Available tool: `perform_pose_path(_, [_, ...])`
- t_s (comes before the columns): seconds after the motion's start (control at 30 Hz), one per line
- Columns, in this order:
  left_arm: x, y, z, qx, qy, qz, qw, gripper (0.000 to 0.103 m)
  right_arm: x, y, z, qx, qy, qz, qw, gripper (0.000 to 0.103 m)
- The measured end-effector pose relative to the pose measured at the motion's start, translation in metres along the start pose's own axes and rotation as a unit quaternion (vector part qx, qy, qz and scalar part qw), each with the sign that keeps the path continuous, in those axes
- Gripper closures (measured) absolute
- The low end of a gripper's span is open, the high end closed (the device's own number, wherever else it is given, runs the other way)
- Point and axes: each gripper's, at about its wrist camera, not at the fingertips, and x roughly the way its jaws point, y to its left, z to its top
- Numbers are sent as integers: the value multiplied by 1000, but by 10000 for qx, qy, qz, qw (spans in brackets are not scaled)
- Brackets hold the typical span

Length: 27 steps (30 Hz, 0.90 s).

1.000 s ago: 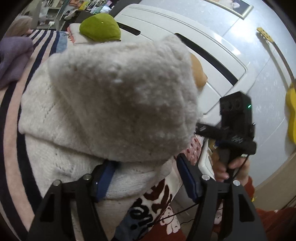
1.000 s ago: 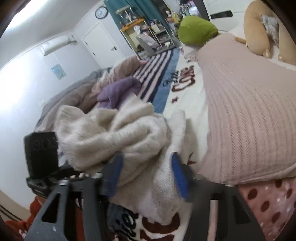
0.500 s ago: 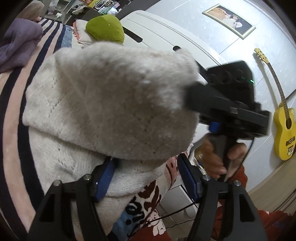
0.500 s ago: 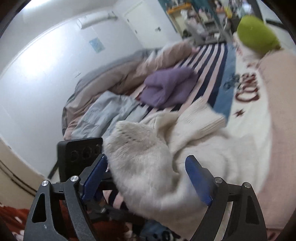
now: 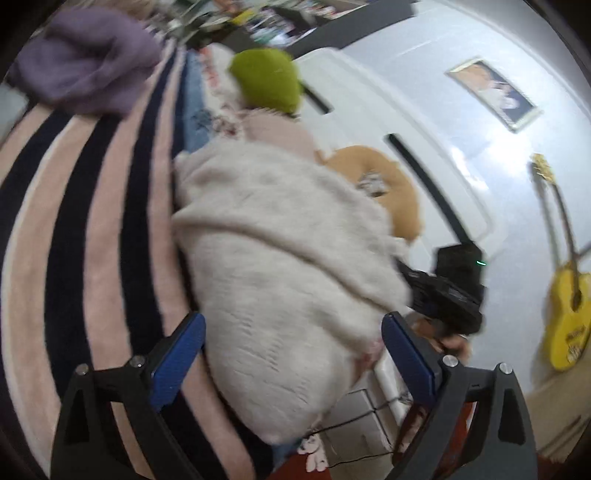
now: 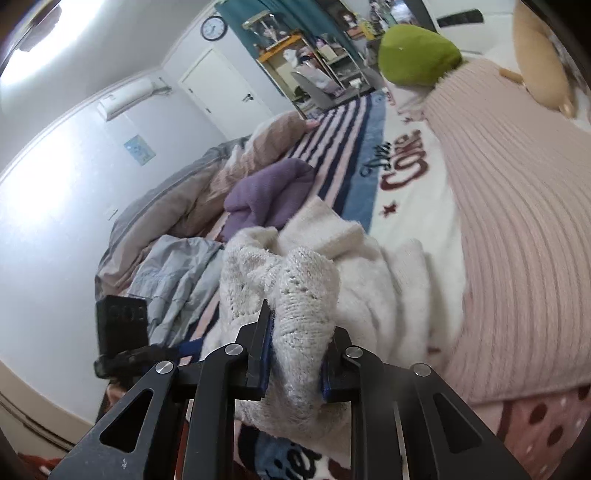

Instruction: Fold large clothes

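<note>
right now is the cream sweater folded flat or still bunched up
Bunched up: the cream sweater lies in a rumpled heap on the bed, one knit fold pinched in the right gripper.

Blanket (image 6: 413, 192): dark red print "CORE", dark script above it unreadable. Wall clock (image 6: 213, 27): digits too small.

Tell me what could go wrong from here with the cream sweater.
The right claw pinches only one bunched fold of the cream sweater; pulling may drag the heap rather than spread it. The left claw is open around the sweater, holding nothing, so that side may sag. The sweater lies against the pink knit, which could get dragged along.
</note>
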Motion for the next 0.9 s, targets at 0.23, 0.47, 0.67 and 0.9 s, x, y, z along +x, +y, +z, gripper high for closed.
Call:
perform_pose_path(0.23, [33,16,3,-380,36,134,9992,25,-11,-1,-7,322,-246,-262,9988,35])
perform_pose_path(0.47, [35,13,5,-186,41,-79,9998,25,-34,-17,-50,1444,-89,834,9860,24])
perform_pose_path(0.67, [32,6,4,-107,81,8,9999,25,12,-32,-54,2005,75,732,9769,21])
perform_pose_path(0.9, [34,4,4,-204,32,61,9998,25,44,-31,-27,2002,-310,640,9772,35])
